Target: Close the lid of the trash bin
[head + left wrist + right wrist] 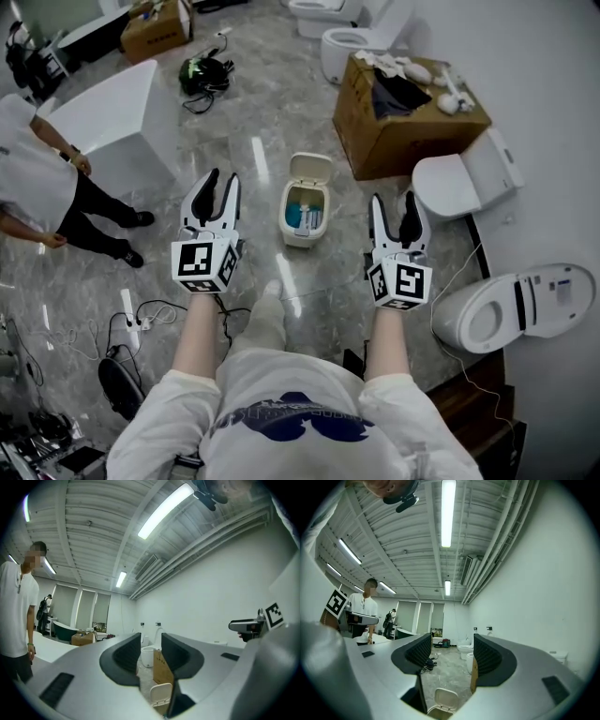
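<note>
The left gripper [222, 180] is held level with its jaws apart and nothing between them; the same is seen of the right gripper [393, 201]. The trash bin [302, 234] is stood on the grey floor [253, 122], between and just ahead of both grippers, with its lid [310, 167] raised. Something bluish, perhaps rubbish, is seen inside. A cardboard box [403, 131] is set beyond, to the right.

Grey marble floor [262, 103], white wall [553, 112], toilet [506, 309], cardboard box [403, 141], ceiling striplight [448, 513].
</note>
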Motion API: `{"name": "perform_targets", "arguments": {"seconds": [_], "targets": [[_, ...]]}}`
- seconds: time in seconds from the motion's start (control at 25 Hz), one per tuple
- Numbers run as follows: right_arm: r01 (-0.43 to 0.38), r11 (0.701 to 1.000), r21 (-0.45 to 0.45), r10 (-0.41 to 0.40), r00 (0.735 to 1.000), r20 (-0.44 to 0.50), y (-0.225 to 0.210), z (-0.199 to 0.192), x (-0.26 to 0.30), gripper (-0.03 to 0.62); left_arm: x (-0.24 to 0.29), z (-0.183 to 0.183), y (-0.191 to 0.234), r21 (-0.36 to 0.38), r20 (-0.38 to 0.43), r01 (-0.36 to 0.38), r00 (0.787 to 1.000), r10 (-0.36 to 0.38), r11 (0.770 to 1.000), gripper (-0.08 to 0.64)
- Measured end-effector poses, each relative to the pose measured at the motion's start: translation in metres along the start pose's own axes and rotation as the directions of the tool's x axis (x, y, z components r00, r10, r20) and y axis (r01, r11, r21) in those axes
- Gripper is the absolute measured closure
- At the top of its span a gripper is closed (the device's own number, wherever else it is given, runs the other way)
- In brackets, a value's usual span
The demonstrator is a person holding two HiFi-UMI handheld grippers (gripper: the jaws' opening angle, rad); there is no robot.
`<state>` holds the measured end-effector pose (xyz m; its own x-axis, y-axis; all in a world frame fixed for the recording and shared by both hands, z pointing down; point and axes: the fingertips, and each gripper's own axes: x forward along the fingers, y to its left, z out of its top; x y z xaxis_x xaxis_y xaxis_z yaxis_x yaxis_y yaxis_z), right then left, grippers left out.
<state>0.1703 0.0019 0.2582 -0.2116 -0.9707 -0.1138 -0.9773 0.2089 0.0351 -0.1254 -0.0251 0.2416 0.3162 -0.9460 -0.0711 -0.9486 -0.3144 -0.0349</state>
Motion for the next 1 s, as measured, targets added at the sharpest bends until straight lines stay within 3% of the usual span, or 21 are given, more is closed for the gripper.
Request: {"name": "perform_targets", "arguments": {"seconds": [0.36, 0.72, 0.88, 1.0], "targets": [[0.068, 0.997, -0.024, -0.069, 0.997, -0.031, 0.008, -0.012, 0.101, 0.316, 0.097, -0.015, 0.07, -0.038, -0.023, 0.056, 0.998, -0.056, 0.998, 0.44], [0.112, 0.993, -0.025, -0.113, 0.993, -0.039, 0.002, -0.021, 0.162, 0.314, 0.154, -0.028, 0.101, -0.052, -0.047, 0.086, 0.995, -0.088, 0.995, 0.44], [0.094, 0.995, -0.027, -0.095, 0.993, -0.063, -0.012, -0.035, 0.183, 0.313, 0.172, -0.034, 0.105, -0.053, -0.059, 0.068, 0.996, -0.071, 0.996, 0.44], [0.033, 0.999, -0.038, -0.038, 0.991, -0.125, -0.023, -0.056, 0.201, 0.304, 0.184, -0.038, 0.103, -0.057, -0.072, 0.052, 0.996, -0.056, 0.997, 0.439]]}}
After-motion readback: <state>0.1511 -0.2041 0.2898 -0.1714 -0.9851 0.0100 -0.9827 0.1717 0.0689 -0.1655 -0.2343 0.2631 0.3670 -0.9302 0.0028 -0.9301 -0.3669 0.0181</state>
